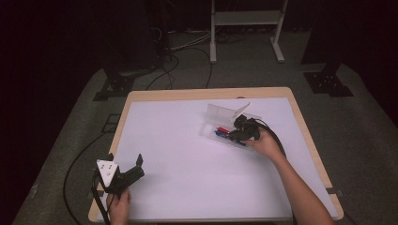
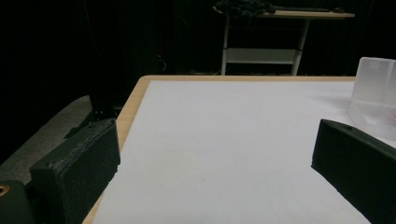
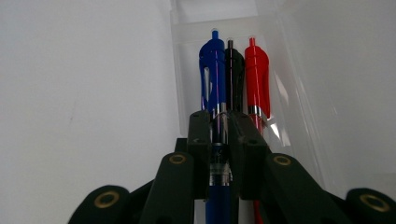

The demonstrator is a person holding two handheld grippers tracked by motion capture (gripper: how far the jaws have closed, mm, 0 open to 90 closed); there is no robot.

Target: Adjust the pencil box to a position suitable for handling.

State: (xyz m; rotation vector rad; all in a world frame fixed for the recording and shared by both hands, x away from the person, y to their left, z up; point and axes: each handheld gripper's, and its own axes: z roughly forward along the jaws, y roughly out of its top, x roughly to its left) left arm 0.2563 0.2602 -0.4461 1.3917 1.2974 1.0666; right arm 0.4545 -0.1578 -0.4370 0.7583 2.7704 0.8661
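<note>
Gripper in my right hand (image 3: 219,122) is clamped on the blue pen (image 3: 213,70), its jaws pinched against the barrel just behind the clip. That pen lies in the clear plastic case (image 3: 285,88), on the side of the case nearest the bare bench (image 3: 84,93). Its long axis runs straight ahead along my jaws and along the length of the case, push-button end pointing at the far short wall. Just beside it lies the black pen (image 3: 235,63), and beyond that the red pen (image 3: 256,74), all three parallel and packed close, so the black one crowds my inner jaw. From above, the case's lid (image 1: 225,112) stands open behind the case. My left gripper (image 1: 126,165) hovers well apart from the case at the bench's near corner, jaws wide and holding nothing.
</note>
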